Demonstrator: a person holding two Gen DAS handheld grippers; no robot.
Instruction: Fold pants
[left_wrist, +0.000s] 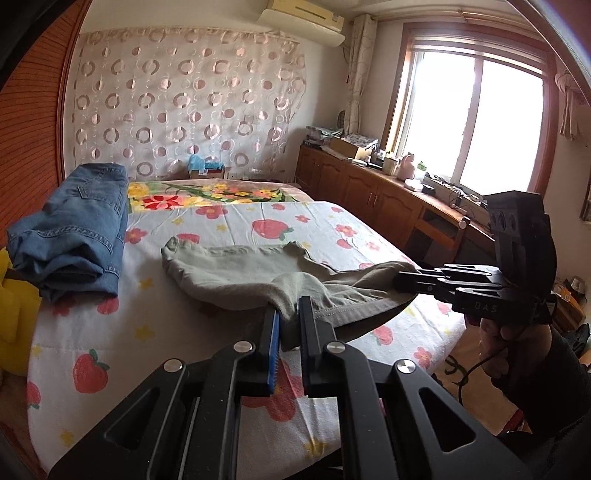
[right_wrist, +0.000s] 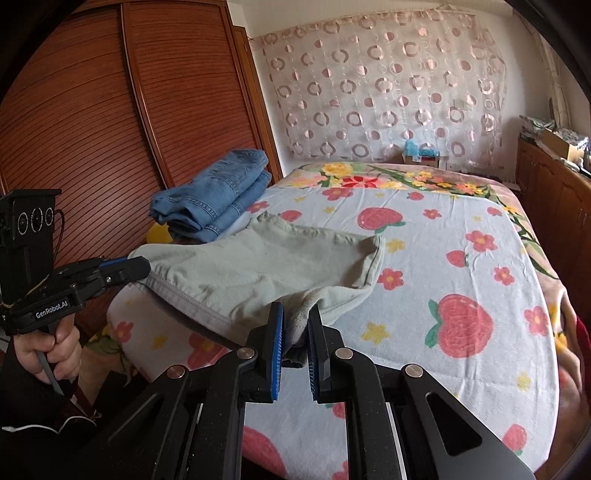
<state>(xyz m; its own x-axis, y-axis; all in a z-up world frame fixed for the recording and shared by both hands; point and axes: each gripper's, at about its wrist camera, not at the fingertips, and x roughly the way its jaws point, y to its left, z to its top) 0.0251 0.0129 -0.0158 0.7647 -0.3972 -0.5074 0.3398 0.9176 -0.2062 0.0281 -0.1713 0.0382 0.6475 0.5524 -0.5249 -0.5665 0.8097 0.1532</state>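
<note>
A pair of pale grey-green pants (left_wrist: 236, 269) lies partly on the strawberry-print bed (left_wrist: 110, 332), its near edge lifted off the sheet. My left gripper (left_wrist: 290, 306) is shut on one near corner of the pants; the cloth bunches between its blue pads. My right gripper (right_wrist: 295, 317) is shut on the other near corner of the pants (right_wrist: 280, 258). Each gripper shows in the other's view: the right gripper (left_wrist: 400, 280) at the right, the left gripper (right_wrist: 142, 267) at the left, both pinching the hem, which stretches between them.
Folded blue jeans (left_wrist: 77, 229) sit on the bed's far left, beside a yellow soft toy (left_wrist: 14, 295). A wooden wardrobe (right_wrist: 110, 110) stands to the left, a low cabinet (left_wrist: 369, 192) with clutter under the window to the right. A person's hands hold both grippers.
</note>
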